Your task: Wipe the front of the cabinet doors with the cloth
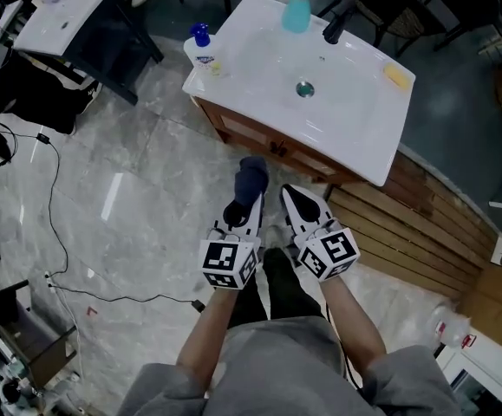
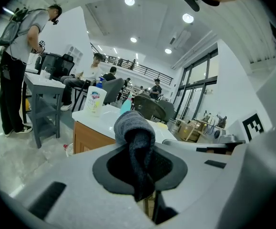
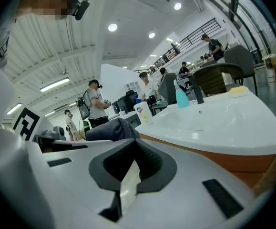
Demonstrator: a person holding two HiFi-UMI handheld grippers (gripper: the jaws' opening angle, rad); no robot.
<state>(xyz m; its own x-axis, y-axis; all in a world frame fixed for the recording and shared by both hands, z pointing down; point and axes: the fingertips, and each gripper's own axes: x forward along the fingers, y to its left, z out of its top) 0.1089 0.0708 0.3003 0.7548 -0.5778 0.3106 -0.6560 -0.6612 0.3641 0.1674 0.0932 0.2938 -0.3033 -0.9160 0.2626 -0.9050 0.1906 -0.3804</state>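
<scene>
Holding: my left tongs (image 1: 247,203) are pinching a dark grey-blue bunched fabric cloth (image 2: 130,127), which stands up past the tips in a rounded wad.
Right tongs: my right tongs (image 3: 134,142) are pressed together with nothing between them, just beside the left pair.
Cloth's place: it hangs in the air in front of the brown wooden cabinet (image 1: 272,150), above the pale grey marble floor (image 1: 129,189), and it is apart from the doors, not touching them.
Cabinet: it carries a white ceramic basin counter (image 1: 233,68) with a blue-capped white bottle (image 1: 200,46) at one corner and a teal plastic bottle (image 1: 296,11) at the back; neither stands in the way of the doors below.
Done so far: by my reckoning only the getting ready, with the cloth gripped and me standing before the cabinet front.
Left to do: I judge the whole wipe remains, meaning pressing the cloth to the door fronts and passing it across each one.
Doubt: the head view looks steeply down, so the doors show only as a thin strip under the counter's edge, and I cannot tell whether any part of them has been wiped.
Next need: probably lowering the left tongs so the wad meets the wood squarely.
</scene>
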